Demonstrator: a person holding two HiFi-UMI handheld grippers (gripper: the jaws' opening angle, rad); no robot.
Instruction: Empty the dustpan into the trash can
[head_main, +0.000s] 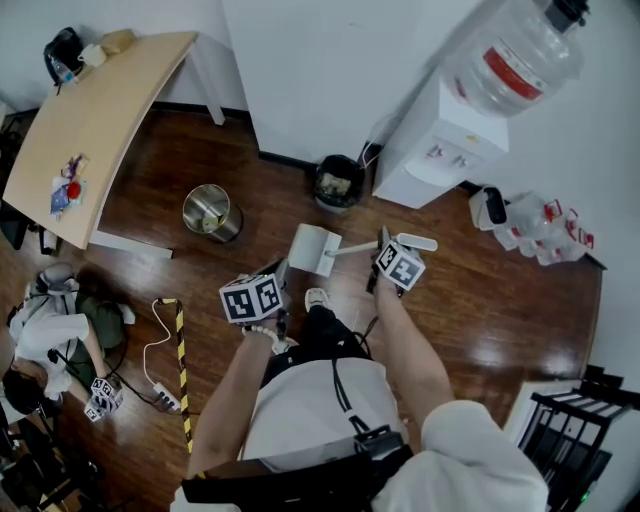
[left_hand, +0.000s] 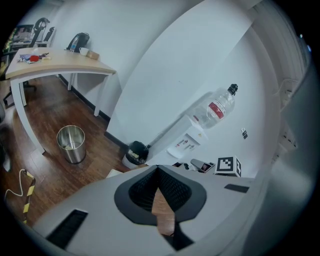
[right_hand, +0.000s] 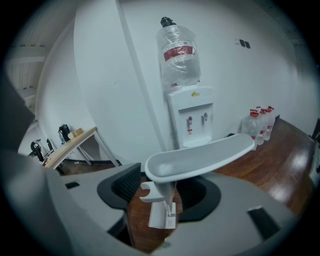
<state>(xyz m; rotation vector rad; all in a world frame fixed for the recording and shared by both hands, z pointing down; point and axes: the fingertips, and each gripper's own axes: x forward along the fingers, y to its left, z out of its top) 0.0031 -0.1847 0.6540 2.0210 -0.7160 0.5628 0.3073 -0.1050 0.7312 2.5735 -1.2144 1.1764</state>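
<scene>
Can't tell if anything's inside dustpan (head_main: 315, 248): pan faces away in head view and is tiny in right gripper view. Right gripper's (right_hand: 165, 189) far pad sits mostly behind white handle (right_hand: 200, 160), so contact there is unclear. Near pad plainly off it, jaws spread wide, so grip looks let go, handle lying between jaws. Dustpan sits on wood floor (head_main: 480, 300) just ahead of person, black trash can (head_main: 338, 182) near beyond it by wall, steel bin (head_main: 210, 212) off to left. Left gripper (left_hand: 158, 172) pinched closed, empty.
</scene>
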